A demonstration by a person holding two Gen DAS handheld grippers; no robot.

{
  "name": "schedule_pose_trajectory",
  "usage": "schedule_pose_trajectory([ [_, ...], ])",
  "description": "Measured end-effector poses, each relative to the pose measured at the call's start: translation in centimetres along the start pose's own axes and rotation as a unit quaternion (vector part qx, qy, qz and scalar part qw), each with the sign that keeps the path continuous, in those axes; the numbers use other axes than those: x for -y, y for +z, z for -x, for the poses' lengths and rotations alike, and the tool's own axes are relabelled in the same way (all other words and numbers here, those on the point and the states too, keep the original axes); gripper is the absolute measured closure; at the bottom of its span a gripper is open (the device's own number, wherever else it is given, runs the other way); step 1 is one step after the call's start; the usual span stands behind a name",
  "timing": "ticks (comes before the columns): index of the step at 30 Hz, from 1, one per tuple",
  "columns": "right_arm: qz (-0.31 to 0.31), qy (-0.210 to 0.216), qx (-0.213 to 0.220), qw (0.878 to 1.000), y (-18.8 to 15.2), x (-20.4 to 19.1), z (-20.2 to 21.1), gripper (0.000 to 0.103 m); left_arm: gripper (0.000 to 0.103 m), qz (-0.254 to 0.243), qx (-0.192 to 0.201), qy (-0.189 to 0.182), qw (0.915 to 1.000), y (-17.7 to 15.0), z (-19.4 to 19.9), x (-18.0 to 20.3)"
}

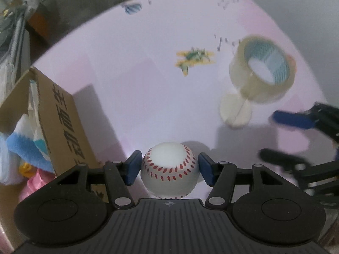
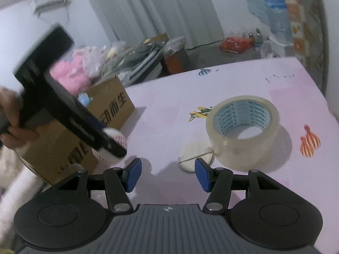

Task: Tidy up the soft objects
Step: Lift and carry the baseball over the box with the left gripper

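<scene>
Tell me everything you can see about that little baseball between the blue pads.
The baseball is a small white ball with red stitch marks printed in curved rows; it looks smooth and matte, like soft foam. It sits between the blue pads of the left gripper, which squeeze it from both sides. The right wrist view shows it beside the cardboard box, above the pink tablecloth; whether it touches the cloth cannot be told.

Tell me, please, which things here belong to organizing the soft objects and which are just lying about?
Belong to the job:
- baseball, between the left gripper fingers
- cardboard box holding soft things
- pink plush
- round white pad

Just lying about:
- tape roll
- right gripper, empty
</scene>
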State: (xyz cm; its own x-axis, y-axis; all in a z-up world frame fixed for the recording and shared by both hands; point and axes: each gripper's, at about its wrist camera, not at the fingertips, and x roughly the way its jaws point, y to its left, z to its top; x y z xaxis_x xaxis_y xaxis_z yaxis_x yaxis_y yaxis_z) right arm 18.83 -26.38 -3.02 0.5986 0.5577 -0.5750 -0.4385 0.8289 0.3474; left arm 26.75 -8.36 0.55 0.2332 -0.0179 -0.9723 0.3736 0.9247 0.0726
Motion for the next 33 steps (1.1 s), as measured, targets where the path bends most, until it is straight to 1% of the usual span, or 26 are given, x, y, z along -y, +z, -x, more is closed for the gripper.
schedule_pose_trajectory([
  [5, 0.073, -0.055, -0.023, 0.996, 1.2, -1.4, -3.3, 0.060, 0.045, 0.040, 0.033, -0.019, 0.9985, -0.4, 0.8, -1.7],
  [8, 0.101, -0.060, -0.039, 0.992, 1.9, -2.1, -5.1, 0.060, 0.045, 0.062, 0.049, -0.032, 0.9964, -1.1, 1.7, -2.6],
  [11, 0.122, -0.071, -0.059, 0.988, 2.2, -2.6, -7.1, 0.060, 0.045, 0.083, 0.062, -0.051, 0.9933, -1.2, 2.3, -2.7],
  [16, 0.181, -0.104, -0.078, 0.975, 1.7, -4.1, -9.1, 0.061, 0.045, 0.097, 0.082, -0.071, 0.9893, -2.1, 2.4, -2.7],
  [18, 0.207, -0.129, -0.083, 0.966, 1.1, -4.6, -9.5, 0.062, 0.045, 0.102, 0.086, -0.082, 0.9876, -2.4, 2.5, -2.9],
  [19, 0.212, -0.130, -0.082, 0.965, 0.9, -4.7, -9.3, 0.062, 0.045, 0.103, 0.088, -0.085, 0.9871, -2.5, 2.6, -3.0],
  [22, 0.204, -0.134, -0.091, 0.966, 1.1, -4.5, -9.0, 0.063, 0.045, 0.105, 0.097, -0.092, 0.9854, -2.8, 2.9, -3.1],
  [24, 0.195, -0.127, -0.096, 0.968, 0.9, -4.2, -8.6, 0.063, 0.045, 0.111, 0.102, -0.098, 0.9838, -3.1, 3.2, -3.4],
  [29, 0.179, -0.120, -0.103, 0.971, -0.2, -4.2, -6.8, 0.064, 0.045, 0.116, 0.118, -0.106, 0.9804, -3.9, 4.3, -3.9],
  [31, 0.153, -0.097, -0.112, 0.977, -0.9, -4.1, -5.9, 0.066, 0.045, 0.118, 0.124, -0.110, 0.9791, -4.3, 4.8, -4.0],
  [33, 0.143, -0.090, -0.118, 0.978, -1.6, -4.2, -4.9, 0.066, 0.045, 0.120, 0.129, -0.110, 0.9782, -4.8, 5.4, -4.2],
])
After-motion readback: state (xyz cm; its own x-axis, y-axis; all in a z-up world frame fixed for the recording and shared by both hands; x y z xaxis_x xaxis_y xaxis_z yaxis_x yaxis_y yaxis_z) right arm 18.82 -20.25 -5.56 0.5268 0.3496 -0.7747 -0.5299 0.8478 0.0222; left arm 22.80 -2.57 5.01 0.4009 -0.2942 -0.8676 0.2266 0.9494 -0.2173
